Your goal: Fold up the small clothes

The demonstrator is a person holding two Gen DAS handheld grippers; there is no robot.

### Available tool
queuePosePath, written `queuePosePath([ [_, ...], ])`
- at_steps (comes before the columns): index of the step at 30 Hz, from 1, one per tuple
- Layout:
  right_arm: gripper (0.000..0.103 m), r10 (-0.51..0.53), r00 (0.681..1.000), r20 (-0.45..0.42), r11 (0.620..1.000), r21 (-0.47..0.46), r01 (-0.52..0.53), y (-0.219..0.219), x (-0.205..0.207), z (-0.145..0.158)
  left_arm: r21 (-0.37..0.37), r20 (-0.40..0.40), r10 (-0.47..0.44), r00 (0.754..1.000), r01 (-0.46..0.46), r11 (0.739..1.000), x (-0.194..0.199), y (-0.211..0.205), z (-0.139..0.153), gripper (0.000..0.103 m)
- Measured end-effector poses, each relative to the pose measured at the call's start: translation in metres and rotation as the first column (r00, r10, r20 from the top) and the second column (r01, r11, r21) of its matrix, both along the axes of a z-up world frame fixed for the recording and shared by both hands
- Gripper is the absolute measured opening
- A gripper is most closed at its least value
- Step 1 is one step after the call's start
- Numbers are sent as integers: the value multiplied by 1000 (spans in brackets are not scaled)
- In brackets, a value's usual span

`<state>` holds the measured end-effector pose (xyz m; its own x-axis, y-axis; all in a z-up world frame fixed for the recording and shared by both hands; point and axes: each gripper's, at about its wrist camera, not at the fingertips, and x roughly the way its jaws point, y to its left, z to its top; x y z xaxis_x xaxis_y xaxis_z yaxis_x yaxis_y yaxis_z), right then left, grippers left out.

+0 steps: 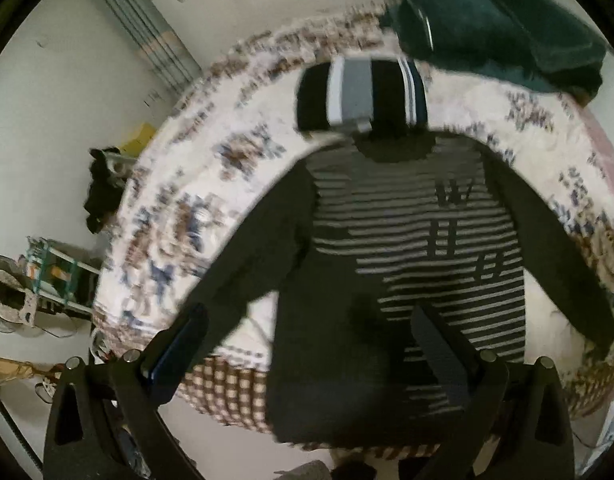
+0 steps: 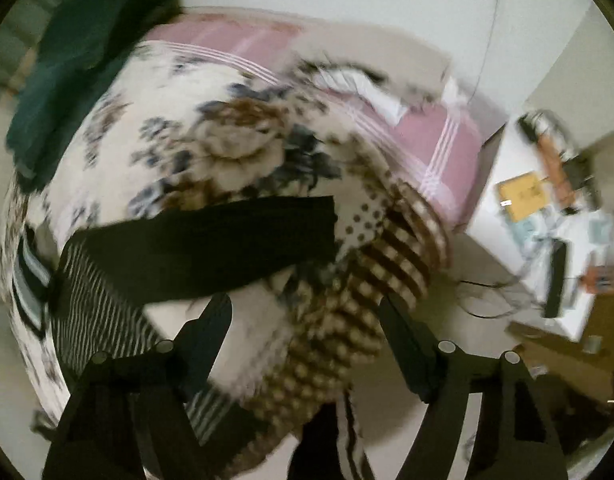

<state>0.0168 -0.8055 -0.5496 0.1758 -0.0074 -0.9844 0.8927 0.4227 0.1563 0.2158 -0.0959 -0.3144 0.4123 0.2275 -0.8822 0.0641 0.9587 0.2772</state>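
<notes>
A dark sweater (image 1: 387, 248) with a grey-striped front lies spread flat on the floral blanket (image 1: 211, 184), both sleeves out to the sides. My left gripper (image 1: 307, 340) hovers open over its lower hem, with nothing between the fingers (image 1: 183, 340). In the right wrist view one black sleeve (image 2: 211, 240) stretches across the blanket (image 2: 227, 140), beside the striped body (image 2: 95, 304). My right gripper (image 2: 307, 328) points down just below that sleeve, open and holding nothing. Both views are blurred.
A folded black, white and grey striped garment (image 1: 363, 96) lies beyond the sweater's collar. A dark green heap of clothes (image 1: 499, 28) sits at the far end of the bed (image 2: 79, 60). A pink sheet (image 2: 427, 140) and a cluttered white desk (image 2: 547, 220) lie to the right.
</notes>
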Motion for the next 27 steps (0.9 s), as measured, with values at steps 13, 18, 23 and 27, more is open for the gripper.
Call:
queuePosePath([
  [13, 30, 6, 999, 38, 992, 129, -10, -16, 52, -187, 67, -152, 78, 985, -69, 995, 44, -27, -179, 103],
  [18, 6, 96, 991, 98, 993, 56, -102, -6, 62, -154, 31, -150, 78, 986, -75, 997, 49, -22, -193, 103],
  [23, 6, 91, 990, 105, 996, -20, -90, -30, 74, -121, -32, -131, 101, 986, -106, 994, 50, -11, -194, 103],
  [27, 6, 143, 981, 132, 989, -50, -137, -7, 131, -85, -66, -131, 150, 980, -159, 985, 52, 10, -196, 103],
])
